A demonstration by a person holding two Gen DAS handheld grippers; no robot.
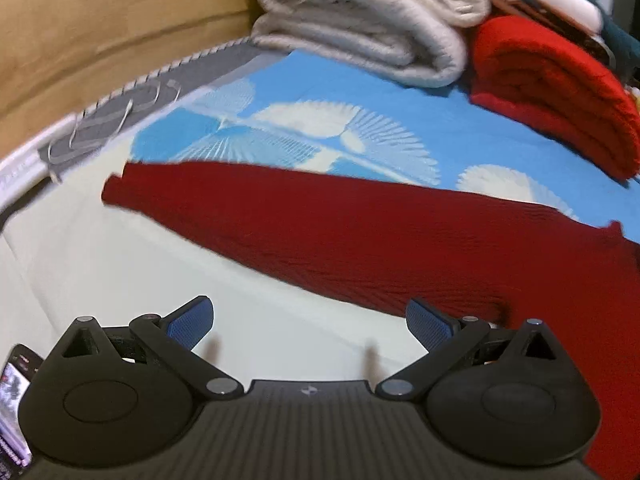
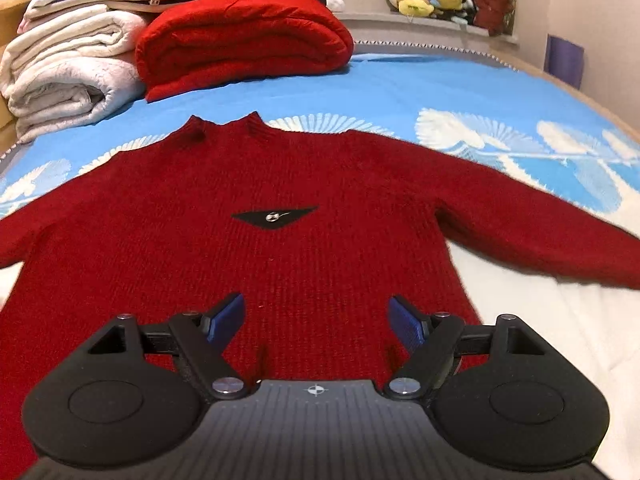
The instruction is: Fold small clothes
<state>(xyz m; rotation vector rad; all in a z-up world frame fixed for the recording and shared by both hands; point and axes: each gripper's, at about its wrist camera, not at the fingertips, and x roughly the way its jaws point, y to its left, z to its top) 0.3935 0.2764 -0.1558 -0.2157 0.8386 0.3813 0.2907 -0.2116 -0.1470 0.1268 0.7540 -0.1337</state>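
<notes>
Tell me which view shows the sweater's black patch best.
The right wrist view: the patch sits mid-chest on the sweater, unobstructed. The left wrist view shows only a sleeve, no patch.

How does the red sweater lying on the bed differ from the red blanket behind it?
The red sweater lies spread flat with both sleeves out; the red blanket is folded into a thick bundle. The sweater is darker red and bears a black triangular patch; the blanket is brighter and plain. Both rest on the blue bedspread.
</notes>
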